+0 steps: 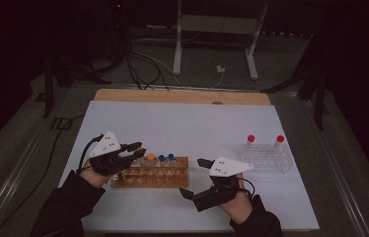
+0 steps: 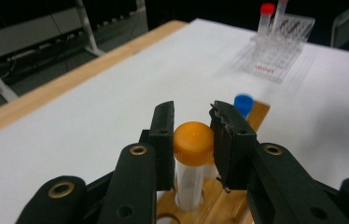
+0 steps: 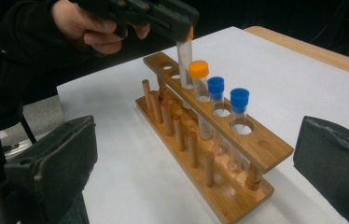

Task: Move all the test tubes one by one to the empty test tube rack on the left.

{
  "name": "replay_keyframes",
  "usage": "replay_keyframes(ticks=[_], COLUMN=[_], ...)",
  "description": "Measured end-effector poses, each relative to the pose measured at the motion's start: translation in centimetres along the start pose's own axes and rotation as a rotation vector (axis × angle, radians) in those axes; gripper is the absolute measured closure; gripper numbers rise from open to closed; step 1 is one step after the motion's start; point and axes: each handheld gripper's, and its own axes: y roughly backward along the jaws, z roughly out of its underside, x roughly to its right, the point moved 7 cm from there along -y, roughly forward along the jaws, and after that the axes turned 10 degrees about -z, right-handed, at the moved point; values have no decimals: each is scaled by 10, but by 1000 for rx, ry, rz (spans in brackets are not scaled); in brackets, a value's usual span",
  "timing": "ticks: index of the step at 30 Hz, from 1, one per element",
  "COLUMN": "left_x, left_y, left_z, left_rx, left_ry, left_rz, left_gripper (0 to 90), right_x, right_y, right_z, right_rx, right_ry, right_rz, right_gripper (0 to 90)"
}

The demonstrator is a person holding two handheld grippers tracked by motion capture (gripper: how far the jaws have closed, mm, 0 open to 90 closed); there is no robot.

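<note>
L gripper (image 2: 192,140) has its jaws shut on an orange-cap tube (image 2: 192,161), w/ the tube's bottom in a hole at the left end of the wooden rack (image 1: 150,174). Near the rack's right end, R gripper (image 1: 195,178) hangs w/ jaws wide open, holding nothing.

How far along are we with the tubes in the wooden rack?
Done: one orange-capped tube and two blue-capped tubes stand in the wooden rack; two red-capped tubes stand in the clear rack. In hand: the left gripper is shut on another orange-capped tube, the held tube, low in a rack hole. Left: the wooden rack's other holes look empty. The right gripper is open.
</note>
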Motion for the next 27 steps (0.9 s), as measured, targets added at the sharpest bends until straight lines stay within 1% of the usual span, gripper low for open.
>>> replay_keyframes(ticks=[1,5,6,10,14,15,16,17,23,24,26,27], left_x=[1,4,4,3,4,4,4,3,3,3,4,5], left_y=[-2,-7,-7,-8,-10,-11,-11,-11,-10,-10,-9,-7], left_z=[2,8,9,13,16,18,18,19,19,19,18,18], left_rx=[-5,-33,-33,-50,-65,-78,-76,-78,-81,-77,-70,-64], left_ry=[1,-22,-16,-12,-19,-20,-23,-16,-24,-23,-22,-17], left_rz=[4,5,7,14,20,25,26,28,36,43,56,68], left_gripper=[720,720,720,720,719,718,718,718,715,713,694,661], right_x=[0,0,0,0,0,0,0,0,0,0,0,0], right_y=[0,1,1,2,2,2,2,2,2,3,3,4], right_z=[0,0,-1,-1,-1,-1,-1,-1,-1,-1,-2,-2], right_rx=[1,3,4,5,4,3,4,4,5,5,6,8], right_ry=[-1,-3,-3,-3,-3,-2,-2,-3,-3,0,1,3], right_rz=[1,-2,-4,-3,-4,-3,-3,-5,-7,-5,-8,-6], right_gripper=[0,0,0,0,0,0,0,0,0,0,0,0])
